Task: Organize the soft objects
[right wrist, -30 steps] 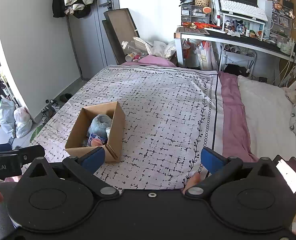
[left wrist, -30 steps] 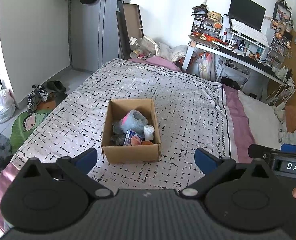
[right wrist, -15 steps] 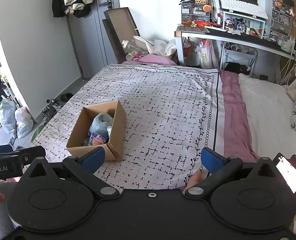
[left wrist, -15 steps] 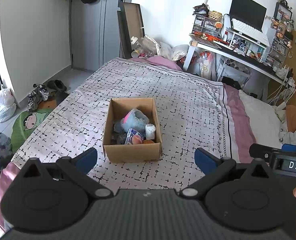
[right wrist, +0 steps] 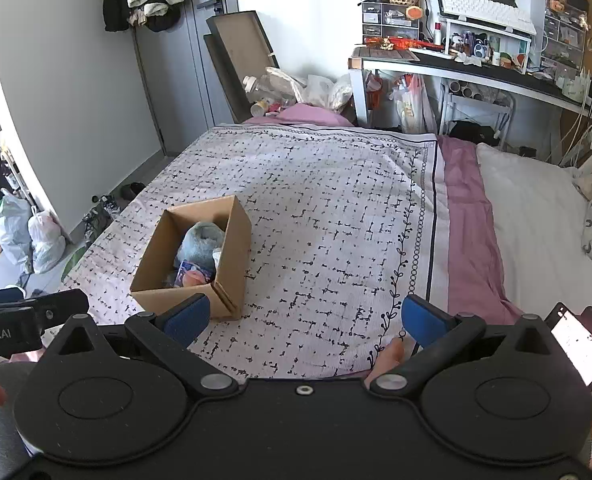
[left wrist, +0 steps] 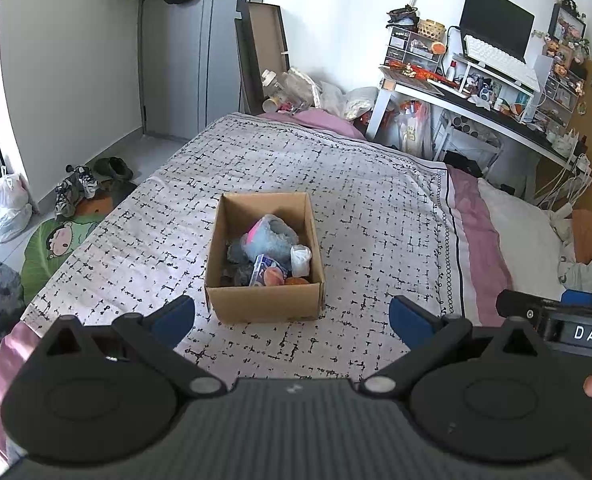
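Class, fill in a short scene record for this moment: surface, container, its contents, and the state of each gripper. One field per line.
surface: bed with a black-and-white patterned cover
container: open cardboard box resting on the cover
contents: grey-blue plush toy, white soft item, peach-coloured item, packet; others unclear
left gripper: open, empty, short of the box
right gripper: open, empty, box ahead to its left

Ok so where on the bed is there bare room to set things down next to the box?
The patterned bedspread is bare on all sides of the cardboard box. The widest patch runs from the box to the pink sheet strip, and another from the box toward the foot of the bed. The box itself is crowded with soft toys. Both grippers, left and right, are open and empty.
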`<state>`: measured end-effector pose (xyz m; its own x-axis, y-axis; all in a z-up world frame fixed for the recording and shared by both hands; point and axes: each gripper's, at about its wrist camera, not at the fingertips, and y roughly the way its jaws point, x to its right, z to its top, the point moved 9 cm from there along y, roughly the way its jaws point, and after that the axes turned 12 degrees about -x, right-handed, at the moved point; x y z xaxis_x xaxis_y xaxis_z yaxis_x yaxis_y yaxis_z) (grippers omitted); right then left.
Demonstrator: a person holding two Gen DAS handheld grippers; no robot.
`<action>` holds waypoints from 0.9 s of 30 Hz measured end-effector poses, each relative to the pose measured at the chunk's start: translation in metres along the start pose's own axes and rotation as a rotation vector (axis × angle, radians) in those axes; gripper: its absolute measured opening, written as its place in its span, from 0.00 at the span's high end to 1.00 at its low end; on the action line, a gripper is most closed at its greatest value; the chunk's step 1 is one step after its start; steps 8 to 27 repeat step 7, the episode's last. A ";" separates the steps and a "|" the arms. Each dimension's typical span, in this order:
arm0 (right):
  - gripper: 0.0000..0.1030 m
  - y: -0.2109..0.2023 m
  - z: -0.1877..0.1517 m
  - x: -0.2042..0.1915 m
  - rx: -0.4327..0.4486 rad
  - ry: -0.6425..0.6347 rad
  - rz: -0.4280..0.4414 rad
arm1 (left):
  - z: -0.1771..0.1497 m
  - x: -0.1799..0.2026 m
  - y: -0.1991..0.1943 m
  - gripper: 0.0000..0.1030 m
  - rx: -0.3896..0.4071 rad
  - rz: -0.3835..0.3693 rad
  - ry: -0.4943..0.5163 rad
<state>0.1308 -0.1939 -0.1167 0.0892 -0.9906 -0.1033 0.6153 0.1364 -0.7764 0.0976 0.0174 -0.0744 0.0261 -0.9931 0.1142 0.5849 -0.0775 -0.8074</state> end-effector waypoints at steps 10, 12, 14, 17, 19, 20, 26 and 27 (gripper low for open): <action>0.00 0.008 -0.002 0.000 -0.018 -0.001 -0.001 | -0.002 -0.002 0.009 0.01 -0.017 -0.006 -0.019; 0.00 0.008 -0.002 0.000 -0.018 -0.001 -0.001 | -0.002 -0.002 0.009 0.01 -0.017 -0.006 -0.019; 0.00 0.008 -0.002 0.000 -0.018 -0.001 -0.001 | -0.002 -0.002 0.009 0.01 -0.017 -0.006 -0.019; 0.00 0.008 -0.002 0.000 -0.018 -0.001 -0.001 | -0.002 -0.002 0.009 0.01 -0.017 -0.006 -0.019; 0.00 0.008 -0.002 0.000 -0.018 -0.001 -0.001 | -0.002 -0.002 0.009 0.01 -0.017 -0.006 -0.019; 0.00 0.008 -0.002 0.000 -0.018 -0.001 -0.001 | -0.002 -0.002 0.009 0.01 -0.017 -0.006 -0.019; 0.00 0.008 -0.002 0.000 -0.018 -0.001 -0.001 | -0.002 -0.002 0.009 0.01 -0.017 -0.006 -0.019; 0.00 0.008 -0.002 0.000 -0.018 -0.001 -0.001 | -0.002 -0.002 0.009 0.01 -0.017 -0.006 -0.019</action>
